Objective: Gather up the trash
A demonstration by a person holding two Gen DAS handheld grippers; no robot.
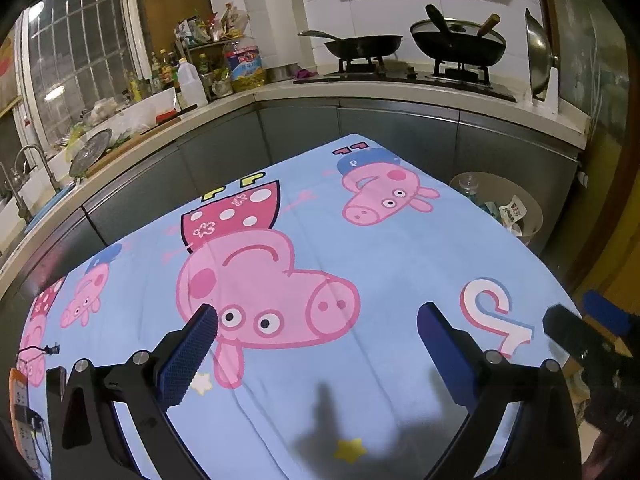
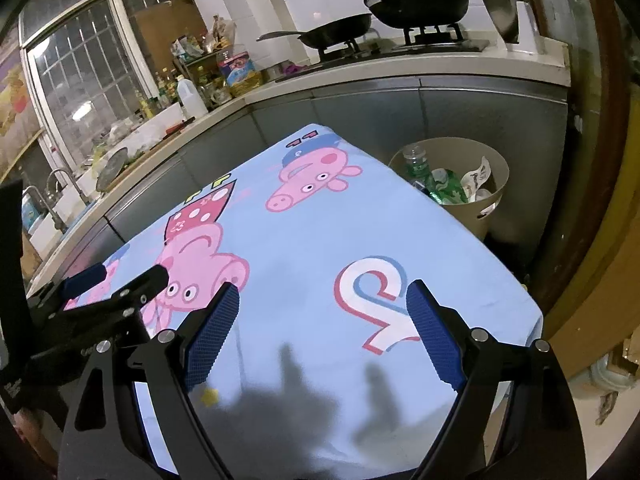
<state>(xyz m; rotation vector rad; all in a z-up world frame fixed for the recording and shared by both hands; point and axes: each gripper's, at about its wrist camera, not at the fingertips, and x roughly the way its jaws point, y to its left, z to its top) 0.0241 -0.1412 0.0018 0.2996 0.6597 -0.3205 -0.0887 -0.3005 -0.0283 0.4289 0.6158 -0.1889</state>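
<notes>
Both grippers hang over the table with nothing between their blue pads: the left gripper (image 1: 318, 314) stands wide open, and so does the right gripper (image 2: 322, 292), each casting a dark shadow on the cloth below.

Largest around them is the kitchen counter (image 1: 360, 90), which bends round the far and left sides of the table. Grey cabinet doors (image 1: 400, 136) run beneath it. On it sit a stove with two dark pans (image 1: 458, 42), a steel wok lid leaning upright at the right end, and a crowd of bottles (image 1: 192, 80) and packets in the corner by the barred window (image 1: 80, 60).

Next comes the table cloth (image 2: 312, 240), light blue with pink cartoon pigs and a large white letter; its far corner points toward the counter. No loose rubbish shows on it.

Smaller is the bin (image 2: 494, 200), a round beige tub on the floor just beyond the table's far right edge, squeezed between table and cabinets, its mouth facing up. The table edge hides its near side in the left view.

Smallest is the trash (image 2: 448, 188) inside it: a green plastic bottle lying tilted with its long axis slanting up toward the left, a clear bottle behind, and crumpled paper against the right wall.
</notes>
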